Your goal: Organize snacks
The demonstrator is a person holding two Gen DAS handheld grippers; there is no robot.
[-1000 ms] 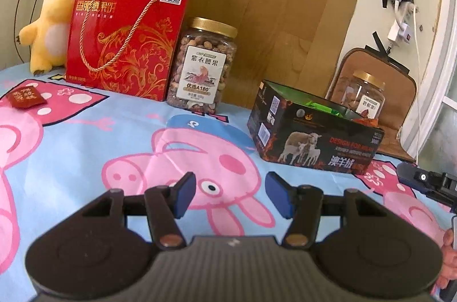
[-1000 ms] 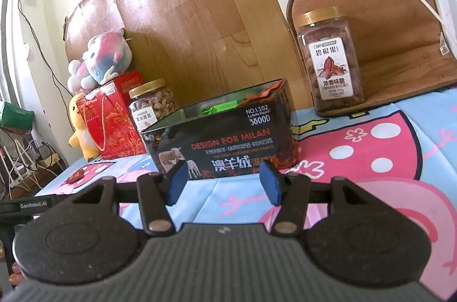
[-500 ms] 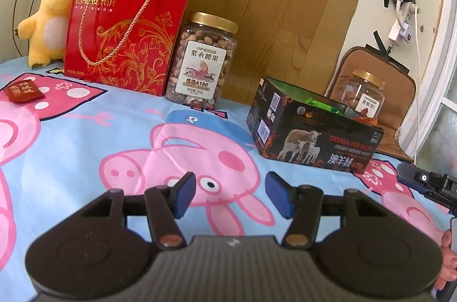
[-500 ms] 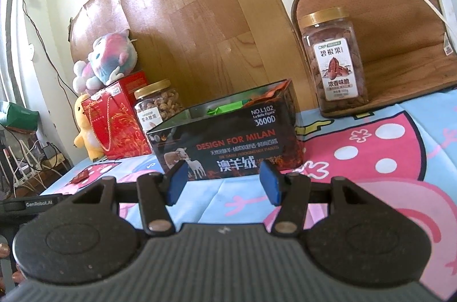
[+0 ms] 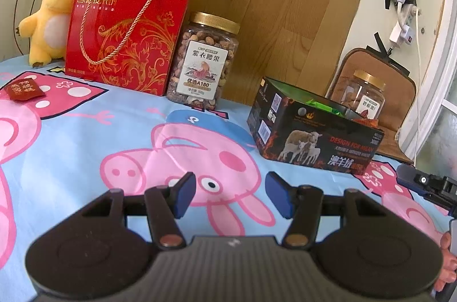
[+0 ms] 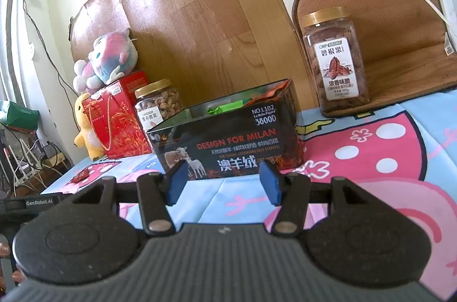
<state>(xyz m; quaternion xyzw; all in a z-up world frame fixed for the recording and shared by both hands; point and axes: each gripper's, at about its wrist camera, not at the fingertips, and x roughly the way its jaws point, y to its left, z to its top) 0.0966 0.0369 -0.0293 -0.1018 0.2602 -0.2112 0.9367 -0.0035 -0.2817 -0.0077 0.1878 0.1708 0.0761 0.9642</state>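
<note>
On cartoon-pig cloth (image 5: pixel 71 130), left view: left gripper (image 5: pixel 230 195) jaws apart and empty as before, black box (image 5: pixel 314 136) ahead-right, cashew jar (image 5: pixel 204 62) lower in frame than earlier; right view: right gripper (image 6: pixel 222 186) unchanged, apart, empty, box just beyond, pecan jar (image 6: pixel 334 65) behind.

red gift box (image 5: pixel 125 36) with gold scrollwork; black carton (image 5: pixel 311 136) with flames; blue cloth (image 5: pixel 85 136) with pink pigs
</note>
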